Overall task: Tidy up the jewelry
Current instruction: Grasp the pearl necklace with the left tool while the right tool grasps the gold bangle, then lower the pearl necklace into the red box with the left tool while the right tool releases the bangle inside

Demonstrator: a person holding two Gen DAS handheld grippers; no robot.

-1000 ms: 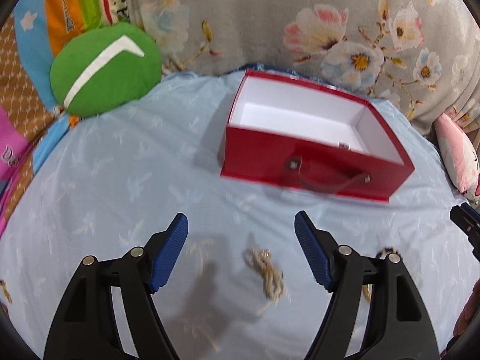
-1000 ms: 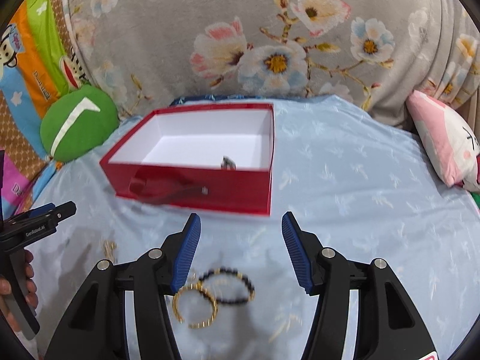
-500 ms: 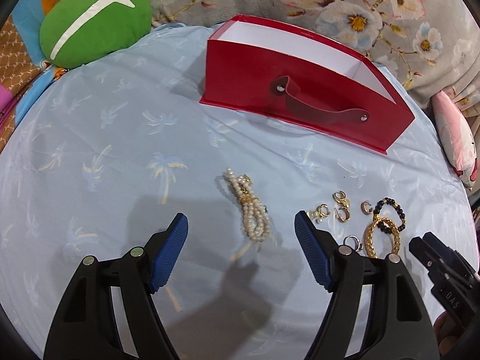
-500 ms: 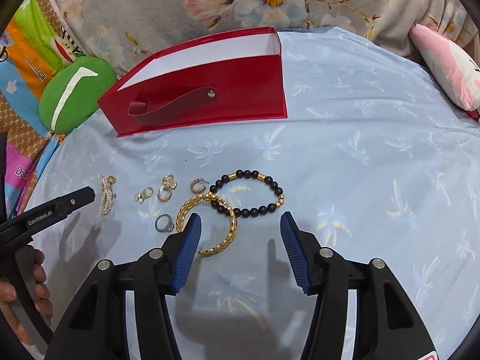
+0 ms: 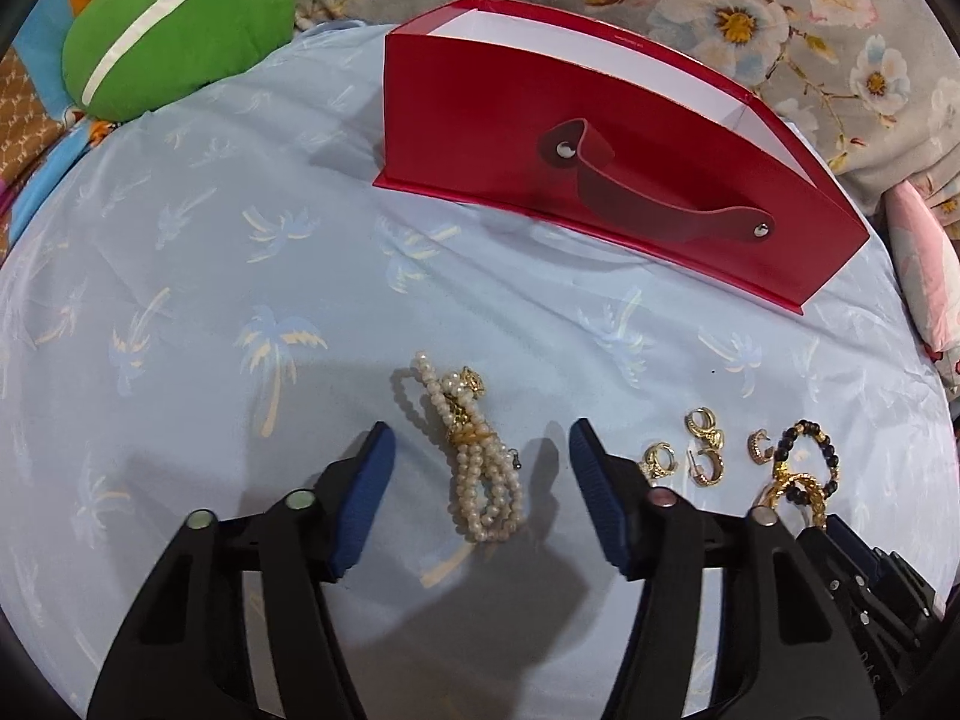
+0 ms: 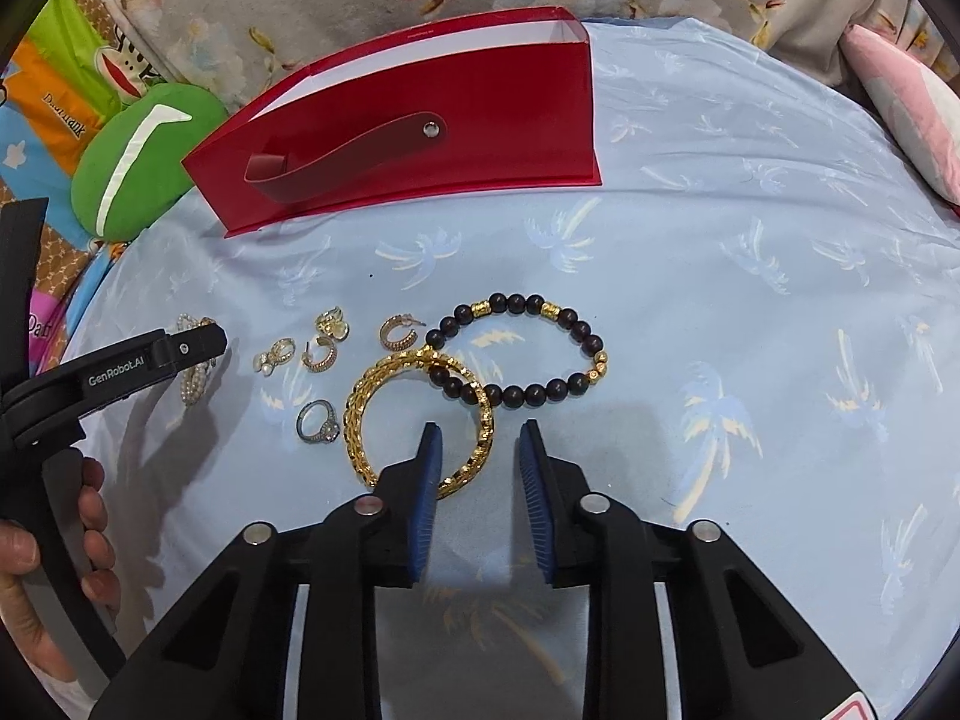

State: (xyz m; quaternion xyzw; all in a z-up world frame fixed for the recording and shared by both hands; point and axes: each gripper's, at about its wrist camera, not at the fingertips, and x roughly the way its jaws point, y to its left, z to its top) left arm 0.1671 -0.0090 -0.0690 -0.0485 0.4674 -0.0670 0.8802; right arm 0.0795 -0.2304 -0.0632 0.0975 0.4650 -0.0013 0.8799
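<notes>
- While both grippers pointed steeply down at the pale blue palm-print sheet (image 5: 180, 276), the jewelry lay spread on it in front of a red box (image 5: 600, 180) with a strap handle.
- Left gripper (image 5: 480, 438): its jaws had just been closing and stood open on either side of the pearl bracelet (image 5: 474, 456), with clear gaps between the blue pads and the beads. The bracelet lay bunched on the sheet, untouched.
- Right gripper (image 6: 480, 432): its jaws had just been closing and stood narrowly apart, with the near arc of the gold bangle (image 6: 480, 420) between them. The left pad sat just beside that arc; I could not tell whether it touched. The right pad stood clear.
- The bangle lay flat, and its far edge overlapped the black bead bracelet (image 6: 522, 348).
- A silver ring (image 6: 318, 420) lay just left of the bangle. Several small gold earrings (image 6: 324, 348) sat between the ring and the box.
- A hand (image 6: 48, 546) gripped the left tool's handle at the edge of the right wrist view.
- A green cushion (image 5: 174, 24) rested behind the box, to its left.
</notes>
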